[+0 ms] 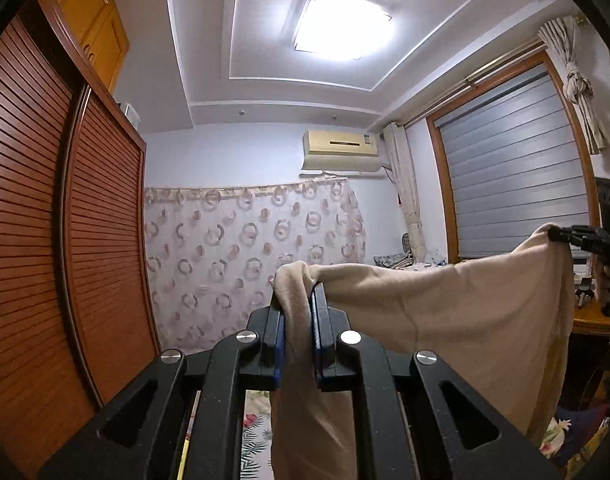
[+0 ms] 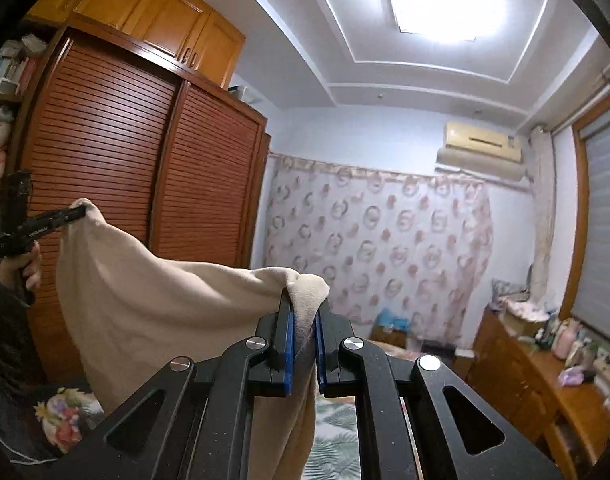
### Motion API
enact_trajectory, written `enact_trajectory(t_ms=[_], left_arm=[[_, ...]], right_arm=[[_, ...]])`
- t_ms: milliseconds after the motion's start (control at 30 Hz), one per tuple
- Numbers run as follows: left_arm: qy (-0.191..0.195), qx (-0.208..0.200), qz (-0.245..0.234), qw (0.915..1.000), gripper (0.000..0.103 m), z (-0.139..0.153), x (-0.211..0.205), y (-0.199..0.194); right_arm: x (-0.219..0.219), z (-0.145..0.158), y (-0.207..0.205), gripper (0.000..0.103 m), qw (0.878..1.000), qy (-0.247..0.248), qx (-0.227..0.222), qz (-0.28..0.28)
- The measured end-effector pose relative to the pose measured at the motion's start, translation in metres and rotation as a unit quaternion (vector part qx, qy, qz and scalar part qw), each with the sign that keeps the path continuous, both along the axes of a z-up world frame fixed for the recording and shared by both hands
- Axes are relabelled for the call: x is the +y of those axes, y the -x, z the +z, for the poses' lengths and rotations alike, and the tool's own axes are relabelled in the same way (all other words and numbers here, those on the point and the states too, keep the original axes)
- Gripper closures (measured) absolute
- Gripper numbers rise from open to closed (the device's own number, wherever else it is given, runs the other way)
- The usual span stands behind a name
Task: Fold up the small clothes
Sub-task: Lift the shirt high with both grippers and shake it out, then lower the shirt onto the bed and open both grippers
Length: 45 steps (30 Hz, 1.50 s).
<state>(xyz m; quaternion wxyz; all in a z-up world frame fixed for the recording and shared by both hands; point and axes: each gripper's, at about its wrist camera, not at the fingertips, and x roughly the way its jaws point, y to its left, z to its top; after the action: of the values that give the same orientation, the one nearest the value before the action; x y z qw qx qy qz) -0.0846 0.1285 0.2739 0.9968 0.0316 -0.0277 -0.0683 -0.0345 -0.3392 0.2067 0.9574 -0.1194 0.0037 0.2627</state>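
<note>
Between 2 grippers: beige cloth [image 1: 445, 304] stretched, sagging, seemingly fleecy; left gripper [image 1: 297, 312], right gripper [image 2: 305, 312] jaws clenched on corners.

My left claw [image 1: 297, 316] is matte black: two angled arms with triangular cut-outs, round silver screws [image 1: 350, 337] at the joints, and blue pads lining the inner faces of both fingers. My right claw [image 2: 303, 314] is built the same, black with silver screws [image 2: 353, 343] and blue pads.

floral-print bed cover [image 2: 337, 436] below; nothing discernible lying on visible part.
</note>
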Motion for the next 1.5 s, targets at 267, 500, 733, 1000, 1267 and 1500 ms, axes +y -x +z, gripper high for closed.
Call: enact_trajectory(t_ms=[267,500,733,1000,1267,1500], left_arm=[[-0.018,0.049,0.030,0.9982,0.091,-0.041,-0.010,-0.079],[-0.012,0.130,0.038,0.9907,0.091,-0.119,-0.008,-0.196],[-0.024,0.213,0.040,0.9760,0.091,-0.194,-0.018,-0.298],[-0.029,0.291,0.031,0.9557,0.091,-0.256,-0.029,-0.369],[-0.035,0.329,0.028,0.9432,0.091,-0.285,-0.041,-0.396],[-0.045,0.340,0.030,0.9388,0.077,-0.289,-0.043,-0.410]], right_arm=[[0.054,-0.031,-0.055,0.095,0.996,0.057,0.021,-0.059],[0.095,-0.080,-0.157,0.095,0.989,0.085,0.085,-0.084],[0.127,-0.132,-0.246,0.095,0.978,0.090,0.154,-0.104],[0.145,-0.115,-0.355,0.095,0.957,0.108,0.240,-0.122],[0.152,-0.102,-0.408,0.095,0.939,0.113,0.298,-0.127],[0.153,-0.094,-0.393,0.095,0.937,0.099,0.308,-0.129]])
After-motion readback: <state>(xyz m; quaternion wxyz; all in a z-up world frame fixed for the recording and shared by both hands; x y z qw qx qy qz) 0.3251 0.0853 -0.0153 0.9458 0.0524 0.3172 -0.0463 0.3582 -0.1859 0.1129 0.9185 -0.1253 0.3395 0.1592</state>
